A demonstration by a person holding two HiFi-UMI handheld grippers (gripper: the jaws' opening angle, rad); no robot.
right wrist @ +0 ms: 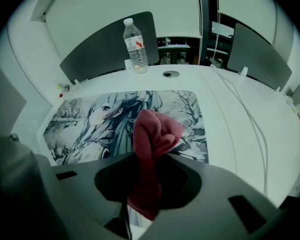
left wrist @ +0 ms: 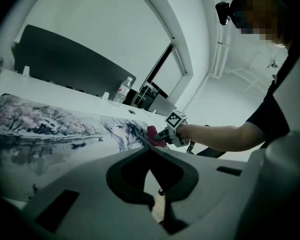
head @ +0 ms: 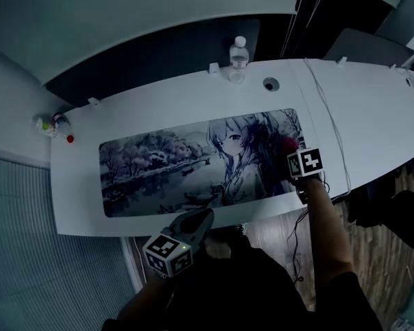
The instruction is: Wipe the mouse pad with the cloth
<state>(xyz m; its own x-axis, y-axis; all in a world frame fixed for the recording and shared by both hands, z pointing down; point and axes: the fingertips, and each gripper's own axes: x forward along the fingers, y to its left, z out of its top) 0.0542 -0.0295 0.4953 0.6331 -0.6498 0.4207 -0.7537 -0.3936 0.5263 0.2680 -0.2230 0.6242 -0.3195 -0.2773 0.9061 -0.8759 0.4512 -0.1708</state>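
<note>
A long mouse pad (head: 165, 161) printed with an anime girl and a wintry landscape lies along the white desk (head: 372, 109). My right gripper (head: 292, 154) is shut on a red cloth (right wrist: 152, 139), whose bunched end rests over the pad's right part (right wrist: 190, 114). The cloth (head: 288, 144) shows as a small red lump by the marker cube. My left gripper (head: 196, 221) hangs at the desk's near edge, off the pad, jaws closed with nothing between them. In the left gripper view the pad (left wrist: 45, 129) stretches away, and the red cloth (left wrist: 155, 135) lies at its far end.
A clear water bottle (head: 239, 59) stands at the desk's back edge beside a round cable port (head: 271, 84). A white cable (head: 331, 123) runs across the desk right of the pad. Small items (head: 52, 124) sit at the far left corner. Dark divider panels (right wrist: 110, 49) rise behind.
</note>
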